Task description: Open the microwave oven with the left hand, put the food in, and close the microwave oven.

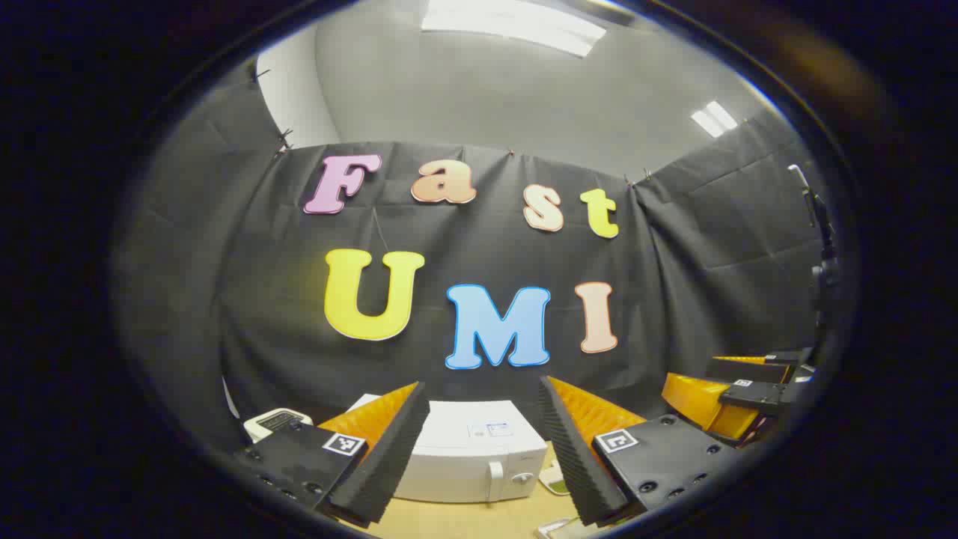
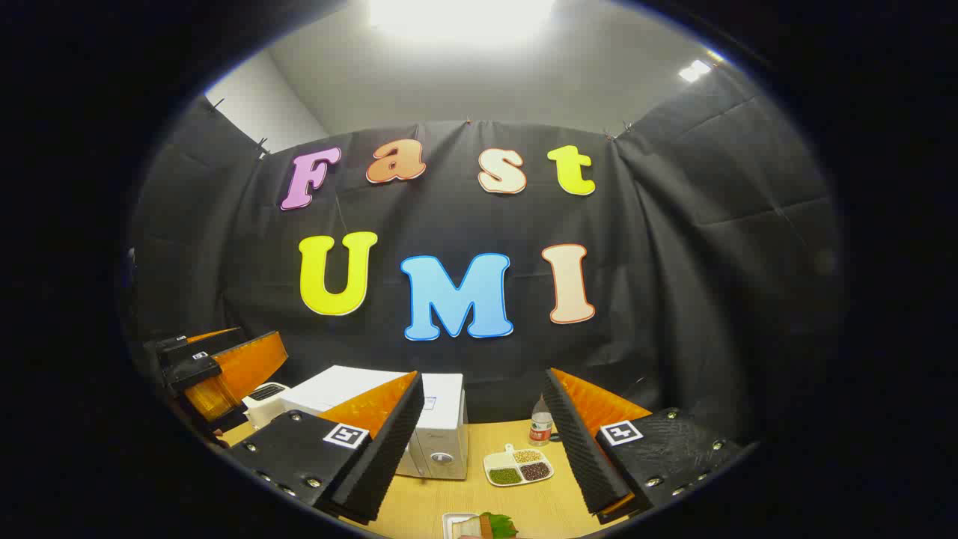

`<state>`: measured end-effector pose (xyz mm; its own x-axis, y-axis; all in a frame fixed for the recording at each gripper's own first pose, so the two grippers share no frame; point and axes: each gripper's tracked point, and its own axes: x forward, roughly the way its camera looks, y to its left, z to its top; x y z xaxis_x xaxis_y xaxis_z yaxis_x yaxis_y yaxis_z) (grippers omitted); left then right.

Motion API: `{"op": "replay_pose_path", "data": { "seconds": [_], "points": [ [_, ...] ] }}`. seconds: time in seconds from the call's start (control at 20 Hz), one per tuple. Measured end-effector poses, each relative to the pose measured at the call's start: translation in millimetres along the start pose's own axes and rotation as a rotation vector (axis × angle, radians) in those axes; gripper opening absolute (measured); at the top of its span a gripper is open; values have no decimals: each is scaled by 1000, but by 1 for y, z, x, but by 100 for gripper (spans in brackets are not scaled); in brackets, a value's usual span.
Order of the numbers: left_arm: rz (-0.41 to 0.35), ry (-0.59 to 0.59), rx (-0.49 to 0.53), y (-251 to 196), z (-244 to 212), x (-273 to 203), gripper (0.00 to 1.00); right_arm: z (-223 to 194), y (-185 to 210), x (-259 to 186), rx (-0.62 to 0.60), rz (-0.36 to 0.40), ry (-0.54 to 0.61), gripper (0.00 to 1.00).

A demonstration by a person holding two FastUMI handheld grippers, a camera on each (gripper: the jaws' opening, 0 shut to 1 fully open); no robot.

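Observation:
The white microwave oven [image 1: 479,457] stands on the wooden table with its door closed; the handle and a knob sit at its right side. It is also in the right gripper view [image 2: 438,427], partly behind a finger. My left gripper [image 1: 479,464] hangs open in front of the oven, well back from it, holding nothing. My right gripper [image 2: 483,457] is open too, with nothing between its fingers. The food [image 2: 486,525], a white dish with green leaves and something pale, lies at the near table edge below the right gripper. The right gripper [image 1: 730,400] also appears in the left gripper view.
A white divided tray [image 2: 518,468] of dry grains and beans lies right of the oven. A small bottle [image 2: 539,428] stands behind it. A white appliance [image 1: 275,423] sits left of the oven. The left gripper [image 2: 217,370] shows off to the left in the right gripper view.

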<state>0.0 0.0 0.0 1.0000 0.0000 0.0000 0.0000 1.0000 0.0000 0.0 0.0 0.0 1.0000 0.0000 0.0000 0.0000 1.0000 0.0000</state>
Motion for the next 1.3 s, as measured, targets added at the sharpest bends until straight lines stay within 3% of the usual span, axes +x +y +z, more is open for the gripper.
{"op": "replay_pose_path", "data": {
  "seconds": [0.35,0.65,1.3],
  "points": [
    [-25,39,-11,-2,-26,1,96,-11,-4,-1,-4,-29,14,96],
    [20,70,13,-7,-68,19,95,-6,-2,8,-25,24,-8,96],
    [3,408,25,-41,-287,120,96,-28,-67,16,-48,-48,63,96]
  ]
}}
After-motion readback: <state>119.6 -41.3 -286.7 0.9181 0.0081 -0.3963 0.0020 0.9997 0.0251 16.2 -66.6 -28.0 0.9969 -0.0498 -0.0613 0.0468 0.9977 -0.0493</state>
